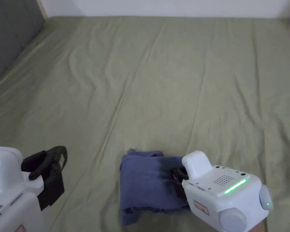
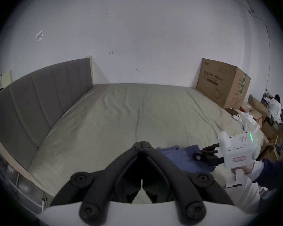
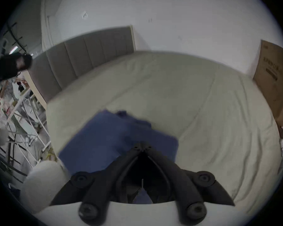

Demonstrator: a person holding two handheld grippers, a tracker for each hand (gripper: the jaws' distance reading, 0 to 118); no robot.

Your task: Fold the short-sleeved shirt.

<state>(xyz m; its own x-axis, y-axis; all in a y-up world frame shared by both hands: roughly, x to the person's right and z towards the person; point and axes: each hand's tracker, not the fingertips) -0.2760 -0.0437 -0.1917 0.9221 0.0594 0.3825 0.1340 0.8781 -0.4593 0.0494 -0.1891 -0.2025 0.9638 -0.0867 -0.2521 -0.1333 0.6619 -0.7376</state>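
Observation:
The blue short-sleeved shirt (image 1: 146, 185) lies folded into a small rectangle on the near part of the olive bed sheet (image 1: 171, 90). My right gripper (image 1: 176, 176) reaches over the shirt's right edge. In the right gripper view its jaws (image 3: 142, 146) are shut, with the tips low over the blue shirt (image 3: 108, 139). I cannot tell whether any fabric is pinched between them. My left gripper (image 1: 61, 154) hovers to the left of the shirt, apart from it. Its jaws (image 2: 142, 145) are shut with nothing between them. The left gripper view also shows the shirt (image 2: 181, 157) and the right gripper (image 2: 203, 154).
A grey padded headboard (image 2: 39, 102) runs along the bed's left side. A cardboard box (image 2: 224, 82) stands at the far right corner, with clutter (image 2: 260, 115) beside the bed. A white rack (image 3: 23, 115) stands off the left edge. A white wall lies behind the bed.

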